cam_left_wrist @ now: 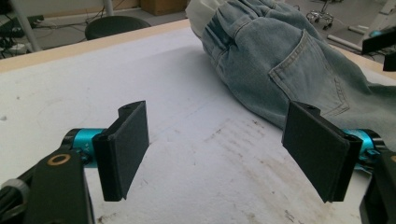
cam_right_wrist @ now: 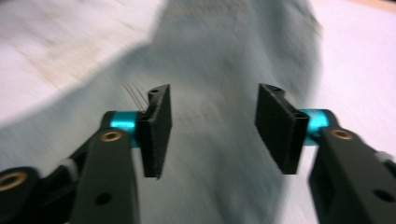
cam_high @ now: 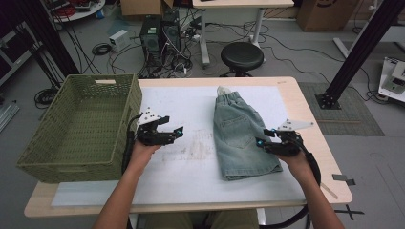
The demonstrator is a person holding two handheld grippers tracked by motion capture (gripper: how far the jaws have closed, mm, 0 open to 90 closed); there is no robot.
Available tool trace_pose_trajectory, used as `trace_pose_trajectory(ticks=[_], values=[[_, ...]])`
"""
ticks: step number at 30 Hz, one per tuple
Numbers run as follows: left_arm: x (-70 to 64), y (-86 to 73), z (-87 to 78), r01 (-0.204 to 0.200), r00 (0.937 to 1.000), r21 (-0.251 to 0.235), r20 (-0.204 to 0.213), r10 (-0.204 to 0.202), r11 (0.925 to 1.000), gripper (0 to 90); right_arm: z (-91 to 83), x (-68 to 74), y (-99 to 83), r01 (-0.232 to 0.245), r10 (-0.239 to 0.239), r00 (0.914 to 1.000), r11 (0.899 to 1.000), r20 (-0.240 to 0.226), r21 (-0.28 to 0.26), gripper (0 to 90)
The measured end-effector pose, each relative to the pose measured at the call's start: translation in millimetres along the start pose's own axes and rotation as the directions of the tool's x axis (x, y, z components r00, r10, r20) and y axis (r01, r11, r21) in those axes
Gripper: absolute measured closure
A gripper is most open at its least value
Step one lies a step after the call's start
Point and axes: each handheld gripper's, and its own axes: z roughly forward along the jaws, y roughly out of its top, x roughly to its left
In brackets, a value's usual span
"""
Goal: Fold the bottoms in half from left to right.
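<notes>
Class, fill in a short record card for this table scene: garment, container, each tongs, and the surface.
garment: folded denim shorts, lying flat on the mat, waistband toward the far edge
container: green woven basket at the table's left end, nothing seen in it
left tongs: jaws open, over bare mat between basket and shorts
right tongs: jaws open, at the shorts' right edge, not closed on them
surface: white mat on a wooden table

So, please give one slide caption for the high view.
Both open grippers, left gripper and right gripper, flank folded denim shorts beside a green basket.
</notes>
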Motion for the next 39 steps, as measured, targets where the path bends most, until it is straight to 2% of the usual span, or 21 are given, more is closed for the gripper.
trace_pose_trajectory(ticks=[1,5,10,13,17,20,23,30,34,39], values=[[0.0,-0.3,0.2,-0.009,1.0000,-0.001,0.000,0.009,1.0000,23.1,4.8,1.1,7.4,0.008,-0.008,1.0000,1.000,-0.004,-0.005,37.8],[-1.0,-0.7,1.3,-0.026,0.9996,0.000,0.004,0.026,0.9997,23.0,28.3,2.1,35.2,0.028,-0.028,0.9996,1.000,-0.007,0.000,31.1],[-1.1,-0.9,1.3,-0.025,0.9997,0.004,0.005,0.025,0.9997,23.1,59.2,-0.8,65.2,0.022,-0.023,0.9993,0.999,-0.029,-0.032,30.9],[-0.7,-0.6,0.1,-0.030,0.9995,0.002,-0.007,0.030,0.9995,23.1,76.1,-3.0,81.3,0.022,-0.024,0.9989,0.999,-0.041,-0.049,30.9],[0.7,-0.4,-1.6,-0.028,0.9996,0.002,-0.010,0.028,0.9996,23.0,95.9,-9.5,97.9,0.018,-0.018,0.9998,0.999,0.006,-0.036,31.5],[1.3,-0.4,-2.3,-0.028,0.9995,0.002,-0.012,0.028,0.9996,23.1,107.7,-15.6,100.4,0.013,-0.012,0.9992,1.000,0.039,-0.021,34.9],[2.0,-1.0,-1.7,-0.026,0.9996,0.007,-0.013,0.026,0.9996,23.1,117.7,-20.6,96.1,0.020,-0.021,0.9976,1.000,0.066,0.016,35.4],[1.6,-1.8,0.5,-0.031,0.9995,0.019,-0.010,0.031,0.9993,23.1,134.2,-30.7,84.8,0.046,-0.053,0.9940,0.996,0.095,0.079,35.3],[1.5,-1.4,-0.9,-0.029,0.9995,0.015,-0.008,0.029,0.9995,23.1,148.8,-36.1,74.3,0.057,-0.072,0.9918,0.988,0.106,0.140,31.9],[1.3,-0.8,-4.0,-0.037,0.9992,0.016,-0.013,0.038,0.9992,23.1,154.8,-37.9,70.0,0.046,-0.063,0.9915,0.989,0.114,0.144,30.8]])
